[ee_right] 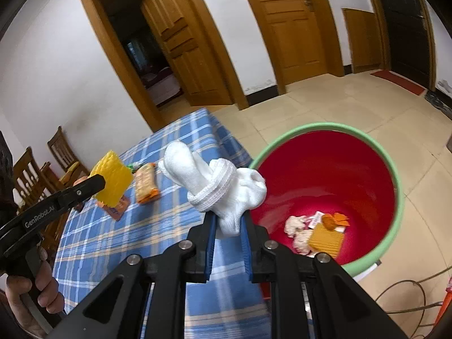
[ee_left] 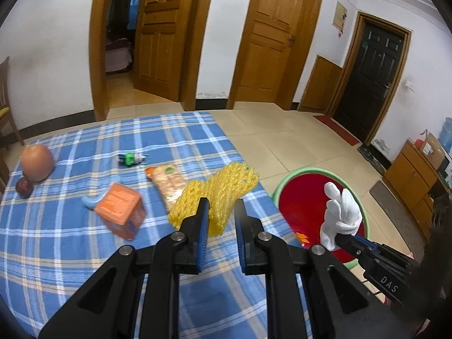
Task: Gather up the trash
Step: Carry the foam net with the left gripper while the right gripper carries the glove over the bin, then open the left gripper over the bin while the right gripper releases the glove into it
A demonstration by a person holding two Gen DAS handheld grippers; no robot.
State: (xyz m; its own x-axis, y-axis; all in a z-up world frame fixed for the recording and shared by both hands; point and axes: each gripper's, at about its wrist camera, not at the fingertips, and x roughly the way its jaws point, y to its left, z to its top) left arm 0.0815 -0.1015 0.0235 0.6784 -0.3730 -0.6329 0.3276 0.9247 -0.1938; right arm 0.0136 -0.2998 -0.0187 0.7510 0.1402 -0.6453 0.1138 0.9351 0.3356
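Gripping a knotted white sock (ee_right: 217, 186) in our right gripper (ee_right: 228, 227), we pinch yellow foam netting (ee_left: 217, 195) in our left gripper (ee_left: 221, 212) at center frame, beside the red bin (ee_right: 367, 169)

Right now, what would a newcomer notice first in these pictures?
The right gripper holds a knotted white cloth beside the red bucket with a green rim, scraps lying at its bottom. The left gripper grips yellow foam netting above the blue checked tablecloth.

A bin (ee_right: 395, 186) stands on the floor (ee_left: 296, 135) just beside the surface (ee_left: 70, 254), to its right, with scraps (ee_right: 313, 233) lying at its bottom. On the surface, a box (ee_left: 120, 212) sits left of a snack packet (ee_left: 166, 186), a small bottle (ee_left: 132, 159) lies behind both, and two fruits (ee_left: 36, 162) rest at the far left.
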